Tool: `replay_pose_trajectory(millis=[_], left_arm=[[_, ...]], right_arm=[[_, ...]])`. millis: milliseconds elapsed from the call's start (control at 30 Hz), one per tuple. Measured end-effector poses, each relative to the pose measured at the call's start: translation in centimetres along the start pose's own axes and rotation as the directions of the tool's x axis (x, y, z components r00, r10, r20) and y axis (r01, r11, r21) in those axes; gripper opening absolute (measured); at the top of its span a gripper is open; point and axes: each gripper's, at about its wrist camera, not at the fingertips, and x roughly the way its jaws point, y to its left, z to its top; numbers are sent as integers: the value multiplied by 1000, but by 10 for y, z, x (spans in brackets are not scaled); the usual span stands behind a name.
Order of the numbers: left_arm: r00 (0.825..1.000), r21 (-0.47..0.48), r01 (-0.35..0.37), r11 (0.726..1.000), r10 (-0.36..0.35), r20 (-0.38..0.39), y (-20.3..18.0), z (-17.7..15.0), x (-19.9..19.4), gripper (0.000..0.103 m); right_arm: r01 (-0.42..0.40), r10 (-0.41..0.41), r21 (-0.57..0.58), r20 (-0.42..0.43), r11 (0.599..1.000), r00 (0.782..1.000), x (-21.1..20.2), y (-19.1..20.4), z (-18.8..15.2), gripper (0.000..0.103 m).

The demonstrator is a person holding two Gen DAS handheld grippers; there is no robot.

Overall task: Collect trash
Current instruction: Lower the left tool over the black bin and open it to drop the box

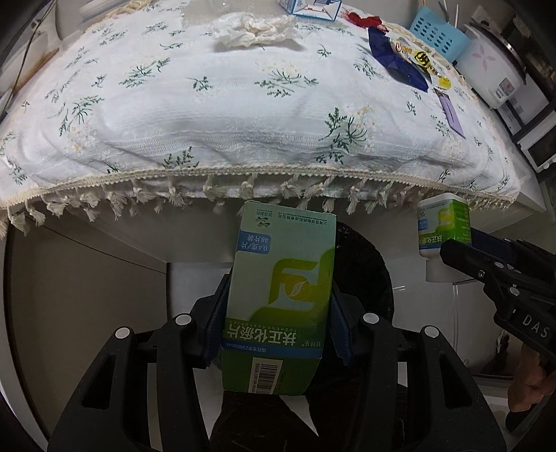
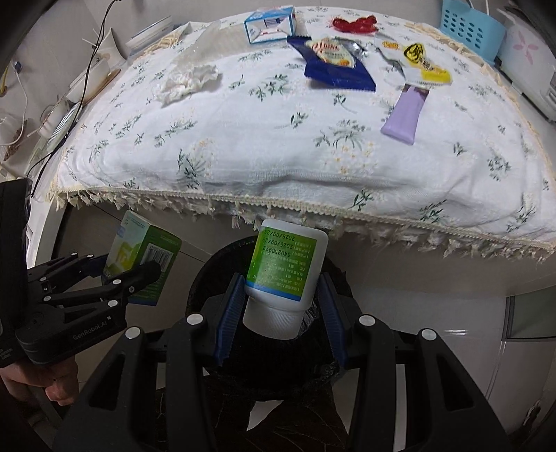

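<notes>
My left gripper (image 1: 278, 313) is shut on a green medicine box (image 1: 281, 295) and holds it over a black trash bin (image 1: 368, 278) below the table edge. The box also shows in the right wrist view (image 2: 139, 257). My right gripper (image 2: 281, 313) holds a white medicine bottle (image 2: 283, 271) with a green label upside down between its blue pads, over the same bin (image 2: 208, 278). The bottle shows in the left wrist view (image 1: 443, 226). Still on the tablecloth: a crumpled tissue (image 2: 189, 81), a blue snack wrapper (image 2: 333, 66), a yellow-white wrapper (image 2: 422, 64), a purple tube (image 2: 405, 113), a red wrapper (image 2: 354, 24), a blue-white carton (image 2: 269, 24).
The table wears a white floral cloth (image 2: 278, 156) with a tasselled fringe just above both grippers. A blue basket (image 2: 469, 26) and a white rice cooker (image 1: 490, 69) stand at the back right. Cables and clutter (image 2: 69, 104) lie at the left.
</notes>
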Motion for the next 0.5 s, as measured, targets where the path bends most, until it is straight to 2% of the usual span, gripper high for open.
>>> replay_pose_trajectory(millis=[333,500], left_arm=[[999,-5,-1,1000,1,-52,0,-15,43,49],[997,8,18,1000,-17,-77,-9,-13,62,49]], right_arm=[[6,-3,50,-65,999,998,42,-24,-17,42],[24,-19,64,-74,998,997,42,-40,-24,42]])
